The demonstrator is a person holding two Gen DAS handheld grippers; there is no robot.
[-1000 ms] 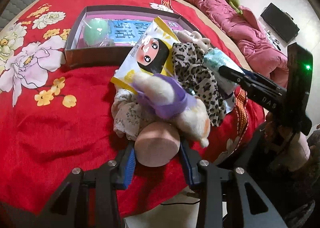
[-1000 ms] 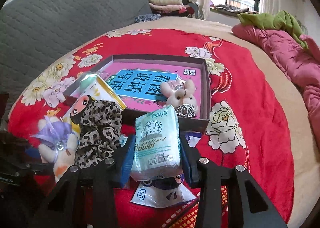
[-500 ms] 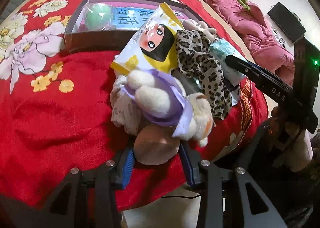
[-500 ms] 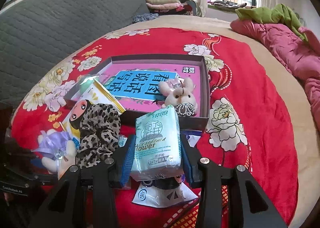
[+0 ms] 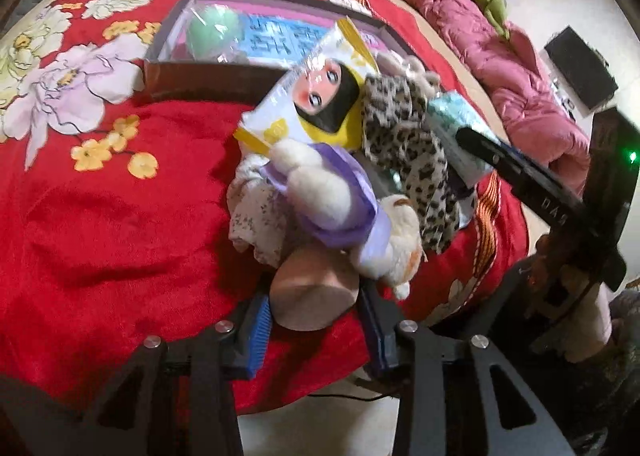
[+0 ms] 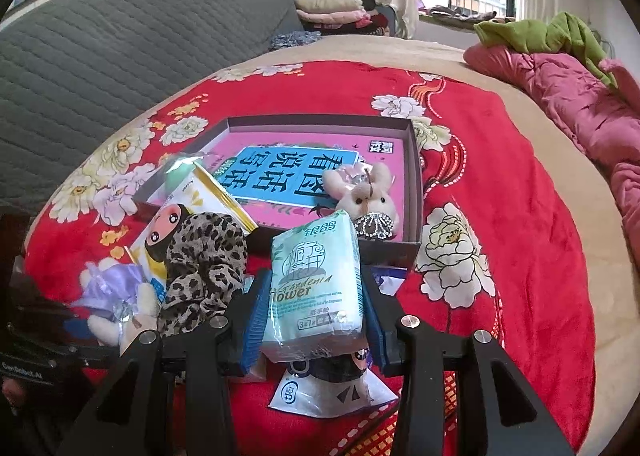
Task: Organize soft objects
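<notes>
Both jaws closed on loads: left gripper [image 5: 314,320] clamps a tan round puff [image 5: 312,298] at the near bed edge, right gripper [image 6: 314,320] clamps a glossy pale-green tissue pack [image 6: 316,288] just short of the box. Shallow dark cardboard box [image 6: 414,176] holds a pink-and-blue book, plush bunny [image 6: 366,194], green ball [image 5: 214,30]. Fuzzy red floral blanket [image 5: 100,196] on bed; crumpled pink quilt [image 6: 576,112] beyond.

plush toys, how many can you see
2: a bunny plush inside the box, and a plush in purple in the pile by the left gripper. Others may be hidden.
</notes>
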